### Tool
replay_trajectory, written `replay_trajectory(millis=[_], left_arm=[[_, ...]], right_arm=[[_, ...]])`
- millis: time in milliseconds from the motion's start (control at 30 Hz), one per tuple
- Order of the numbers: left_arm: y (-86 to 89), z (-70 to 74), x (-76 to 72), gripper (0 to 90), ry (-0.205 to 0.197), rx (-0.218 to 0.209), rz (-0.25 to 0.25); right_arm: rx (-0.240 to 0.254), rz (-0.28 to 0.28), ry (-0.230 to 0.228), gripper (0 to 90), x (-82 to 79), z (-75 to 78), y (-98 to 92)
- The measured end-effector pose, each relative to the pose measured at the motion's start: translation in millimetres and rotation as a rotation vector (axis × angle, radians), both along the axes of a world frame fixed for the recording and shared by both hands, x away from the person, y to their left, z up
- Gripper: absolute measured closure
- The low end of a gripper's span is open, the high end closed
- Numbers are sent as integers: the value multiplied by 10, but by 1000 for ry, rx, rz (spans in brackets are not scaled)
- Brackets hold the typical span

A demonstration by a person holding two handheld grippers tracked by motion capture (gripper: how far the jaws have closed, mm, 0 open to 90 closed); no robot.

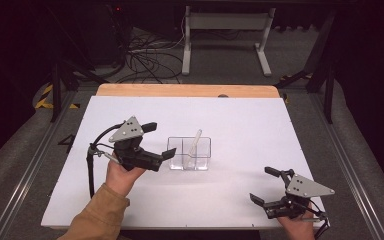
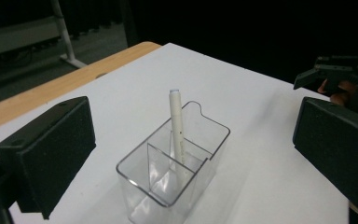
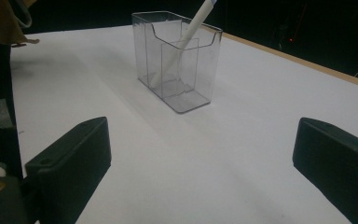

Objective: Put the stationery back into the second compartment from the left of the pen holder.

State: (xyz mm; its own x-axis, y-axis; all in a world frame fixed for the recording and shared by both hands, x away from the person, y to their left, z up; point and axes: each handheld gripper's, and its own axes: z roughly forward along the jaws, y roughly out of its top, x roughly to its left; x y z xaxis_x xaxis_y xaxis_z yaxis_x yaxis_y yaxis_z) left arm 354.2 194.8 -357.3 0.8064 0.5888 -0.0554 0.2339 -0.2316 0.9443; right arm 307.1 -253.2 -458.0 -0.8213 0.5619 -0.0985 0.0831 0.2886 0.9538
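A clear plastic holder (image 1: 190,153) with two compartments stands upright near the middle of the white tabletop (image 1: 240,120). A white pen (image 1: 195,142) leans in its right-hand compartment, tip end sticking out above the rim. My left gripper (image 1: 159,141) hovers just left of the holder, open, with nothing between its jaws. In the left gripper view the holder (image 2: 168,182) and pen (image 2: 176,121) sit ahead between the wide-apart jaws. My right gripper (image 1: 264,186) rests open near the front right corner, well apart from the holder (image 3: 177,60) and pen (image 3: 189,35).
A wooden strip (image 1: 187,90) borders the table's far edge. Beyond it stand a white table frame (image 1: 225,30) and loose cables (image 1: 145,60) on the floor. A tan sleeve (image 1: 100,215) comes in at the bottom left.
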Motion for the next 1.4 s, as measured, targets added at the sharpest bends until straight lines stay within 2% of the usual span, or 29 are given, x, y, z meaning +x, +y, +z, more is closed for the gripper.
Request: replay_trajectory(millis=[67,167,200,300,433,567,733,867,933,1200,1267,1333,1400], left_arm=[[55,-25,-42,3,-9,10,-7],[146,-71,-133,4,-57,50,8],[180,-88,-156,5,-64,52,11],[283,-147,-206,9,-52,32,-9],[402,-258,-271,16,-39,49,18],[515,-380,-343,16,-54,60,44],[620,-537,-415,15,-70,85,45],[715,-712,-450,16,-34,45,43],[759,-800,-462,16,-21,40,56],[898,-1013,-525,14,-28,73,111],[907,-1050,-553,7,-30,95,121],[910,-1089,-582,7,-35,101,121],[917,-1122,-600,6,-21,97,112]], right_arm=[[-11,-2,0,38,-1,2,17],[-8,-1,4,32,0,0,21],[-3,-2,5,30,3,-1,17],[-5,0,12,32,13,-6,17],[-33,6,-1,32,0,0,55],[-39,3,9,29,3,-7,63],[-26,-1,15,27,9,-12,48],[-24,-2,20,26,10,-16,48],[-20,-3,24,26,10,-16,45],[-15,-4,35,25,15,-24,41],[-17,-3,35,25,15,-26,42],[-17,-3,38,25,17,-28,40],[-18,-3,39,25,18,-30,37]])
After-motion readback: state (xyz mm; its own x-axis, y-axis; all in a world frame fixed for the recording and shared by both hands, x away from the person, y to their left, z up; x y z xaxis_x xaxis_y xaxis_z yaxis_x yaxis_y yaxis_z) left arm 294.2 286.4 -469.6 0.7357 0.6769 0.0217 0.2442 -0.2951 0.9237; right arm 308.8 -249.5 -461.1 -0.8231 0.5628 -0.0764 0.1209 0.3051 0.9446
